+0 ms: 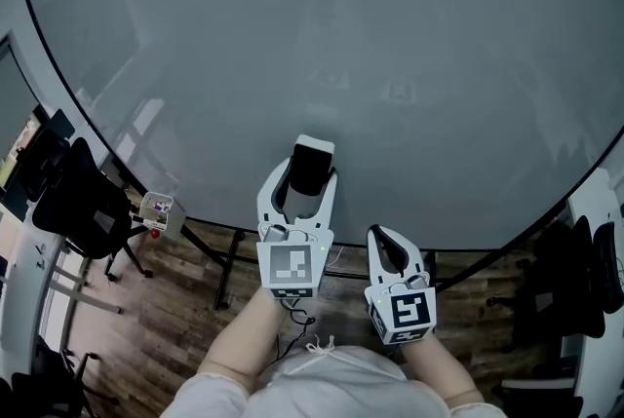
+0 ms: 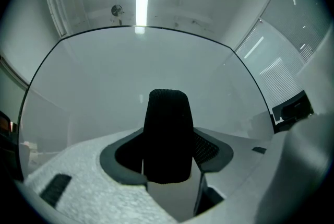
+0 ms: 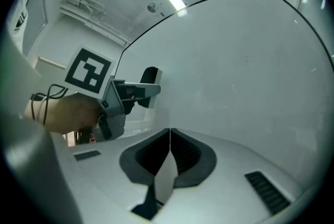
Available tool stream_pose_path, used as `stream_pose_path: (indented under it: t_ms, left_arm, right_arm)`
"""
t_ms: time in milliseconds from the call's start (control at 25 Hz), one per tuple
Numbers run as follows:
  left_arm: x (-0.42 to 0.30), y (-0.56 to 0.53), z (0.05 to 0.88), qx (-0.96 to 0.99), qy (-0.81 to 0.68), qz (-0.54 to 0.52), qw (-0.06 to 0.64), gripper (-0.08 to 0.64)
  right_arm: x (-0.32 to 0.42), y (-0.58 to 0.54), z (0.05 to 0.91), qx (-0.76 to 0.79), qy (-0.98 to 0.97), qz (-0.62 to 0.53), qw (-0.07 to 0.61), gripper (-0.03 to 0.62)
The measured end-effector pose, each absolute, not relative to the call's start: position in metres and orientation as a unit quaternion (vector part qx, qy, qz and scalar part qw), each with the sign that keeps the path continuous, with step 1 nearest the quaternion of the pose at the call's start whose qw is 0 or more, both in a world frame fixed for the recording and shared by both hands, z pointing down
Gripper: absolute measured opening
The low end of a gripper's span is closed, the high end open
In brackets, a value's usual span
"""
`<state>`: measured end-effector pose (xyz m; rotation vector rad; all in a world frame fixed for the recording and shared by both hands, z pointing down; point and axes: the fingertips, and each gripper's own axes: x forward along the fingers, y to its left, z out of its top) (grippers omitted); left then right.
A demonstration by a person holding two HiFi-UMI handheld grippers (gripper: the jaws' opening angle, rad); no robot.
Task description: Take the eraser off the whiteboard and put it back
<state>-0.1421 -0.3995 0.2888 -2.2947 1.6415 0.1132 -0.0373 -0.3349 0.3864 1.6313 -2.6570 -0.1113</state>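
The eraser (image 1: 313, 158), a black block with a pale edge, stands upright between the jaws of my left gripper (image 1: 307, 172), which is shut on it. This is low on the big whiteboard (image 1: 341, 46), near its bottom edge. Whether the eraser touches the board I cannot tell. In the left gripper view the eraser (image 2: 167, 113) rises dark between the pads of the left gripper (image 2: 168, 138), with the whiteboard (image 2: 130, 71) behind it. My right gripper (image 1: 382, 235) hangs lower and to the right, shut with nothing in it. The right gripper view shows its own jaws (image 3: 169, 133) pressed together, and at the left the left gripper (image 3: 147, 88) with the eraser (image 3: 151, 74).
A black office chair (image 1: 83, 202) stands at the left on the wooden floor (image 1: 185, 309). A small holder with items (image 1: 156, 208) sits by the board's lower left frame. More dark chairs (image 1: 585, 270) are at the right. The board's black stand legs (image 1: 229, 260) run below it.
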Motion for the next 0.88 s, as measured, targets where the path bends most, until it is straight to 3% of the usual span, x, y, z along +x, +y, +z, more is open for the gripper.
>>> stream_pose_path:
  t_ms: [680, 880]
  left_arm:
    - [-0.137, -0.339, 0.380, -0.849, 0.525, 0.014, 0.065, 0.265]
    - [-0.138, -0.338, 0.379, -0.848, 0.524, 0.021, 0.076, 0.265]
  right_arm:
    - [-0.037, -0.327, 0.398, 0.572, -0.820, -0.019, 0.013, 0.028]
    - [-0.038, -0.325, 0.394, 0.577, -0.816, -0.027, 0.007, 0.028]
